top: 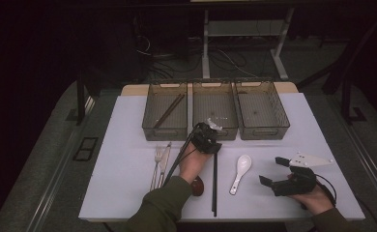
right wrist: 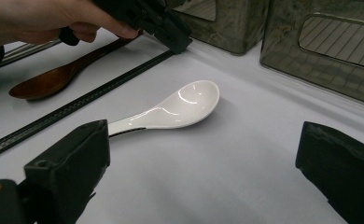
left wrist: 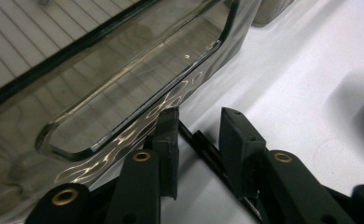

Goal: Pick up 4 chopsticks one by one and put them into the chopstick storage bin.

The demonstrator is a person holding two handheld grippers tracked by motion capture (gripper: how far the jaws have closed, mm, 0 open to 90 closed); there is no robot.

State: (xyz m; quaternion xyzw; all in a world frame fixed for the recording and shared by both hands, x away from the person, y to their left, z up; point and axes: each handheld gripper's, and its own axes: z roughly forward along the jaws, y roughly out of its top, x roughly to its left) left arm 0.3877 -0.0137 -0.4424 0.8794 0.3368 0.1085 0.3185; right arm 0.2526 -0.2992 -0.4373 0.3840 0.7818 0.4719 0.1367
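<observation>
Black chopsticks (top: 214,183), thin, straight and matt, lie on the white table (top: 123,169) in the high view, running from the near edge up to the left gripper (top: 210,137). That gripper, black and angular, tips down over their far end, just in front of the middle one of three smoky translucent bins (top: 214,113); brown wooden chopsticks (top: 169,110) rest slantwise in the left bin. Left of the gripper lie a metal fork (top: 156,164) and knife (top: 165,159); right of it, a glossy white ceramic spoon (top: 240,171). The right gripper (top: 273,173) hovers beyond the spoon, jaws spread wide and empty.

Left gripper view: the black chopsticks (left wrist: 208,151) pass as a ridged rod between the two flat rubbery pads (left wrist: 171,149), which stand narrowly apart around them; whether the pads press on the rod cannot be told. The bin wall (left wrist: 124,107) with its rounded handle slot is just beyond.

Right gripper view: the white spoon (right wrist: 180,108), smooth with a deep oval bowl, lies ahead between the widely parted jaws, untouched. Past it run the black chopsticks (right wrist: 77,108), a brown wooden spoon (right wrist: 49,81), and the left gripper (right wrist: 164,28) in a hand (right wrist: 40,18).
</observation>
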